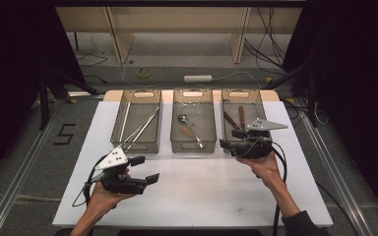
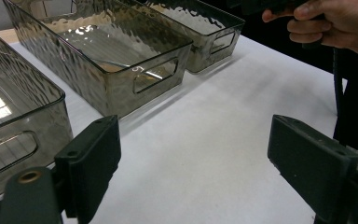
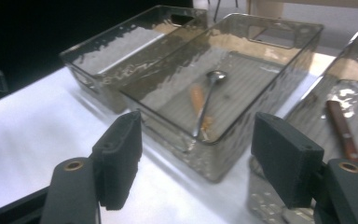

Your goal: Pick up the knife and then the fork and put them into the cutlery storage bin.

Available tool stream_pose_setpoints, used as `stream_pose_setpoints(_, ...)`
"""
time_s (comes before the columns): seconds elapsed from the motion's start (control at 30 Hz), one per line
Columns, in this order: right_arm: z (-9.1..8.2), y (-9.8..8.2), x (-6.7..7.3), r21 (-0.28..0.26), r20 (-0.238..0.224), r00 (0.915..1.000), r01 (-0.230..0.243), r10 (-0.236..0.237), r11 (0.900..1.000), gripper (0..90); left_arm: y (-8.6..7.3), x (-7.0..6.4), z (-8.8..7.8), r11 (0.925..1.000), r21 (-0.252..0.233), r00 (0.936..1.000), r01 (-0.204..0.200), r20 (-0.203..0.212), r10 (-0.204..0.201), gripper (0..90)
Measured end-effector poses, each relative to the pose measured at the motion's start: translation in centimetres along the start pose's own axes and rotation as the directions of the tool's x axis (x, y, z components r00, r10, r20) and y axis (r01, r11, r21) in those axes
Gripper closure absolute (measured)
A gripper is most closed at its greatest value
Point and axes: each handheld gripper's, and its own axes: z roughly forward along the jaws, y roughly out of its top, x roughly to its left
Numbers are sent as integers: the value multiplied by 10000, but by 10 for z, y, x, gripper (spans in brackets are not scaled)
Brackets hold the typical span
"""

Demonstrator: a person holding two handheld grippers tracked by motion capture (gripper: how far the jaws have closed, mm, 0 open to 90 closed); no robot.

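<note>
Right tool, right of centre, jaws wide apart and empty, at the near edge of the right tray; left tool, lower left, likewise agape and empty above the table

Lab test bench, white table, floor cables, aluminium rails

black claws, grey three-cornered plates, trailing black cables; dark sleeve
</note>
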Motion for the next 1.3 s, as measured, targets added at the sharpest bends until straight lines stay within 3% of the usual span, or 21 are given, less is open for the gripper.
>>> stream_pose_setpoints(0.47, -13, -24, 18, -199, -372, 9992, 125, -132, 9997, 331, -1, 0, -2, 10000, 8, 10000, -46, 41, 46, 165)
stream_pose_setpoints(1.07, -31, -56, 40, -324, -701, 9969, 338, -360, 9989, 313, -3, 2, -6, 9996, -187, 9997, 214, 154, -211, 165)
stream_pose_setpoints(1.3, -36, -64, 45, -273, -523, 9975, 462, -476, 9986, 287, -4, 1, -7, 9994, -236, 9996, 257, 133, -254, 164)
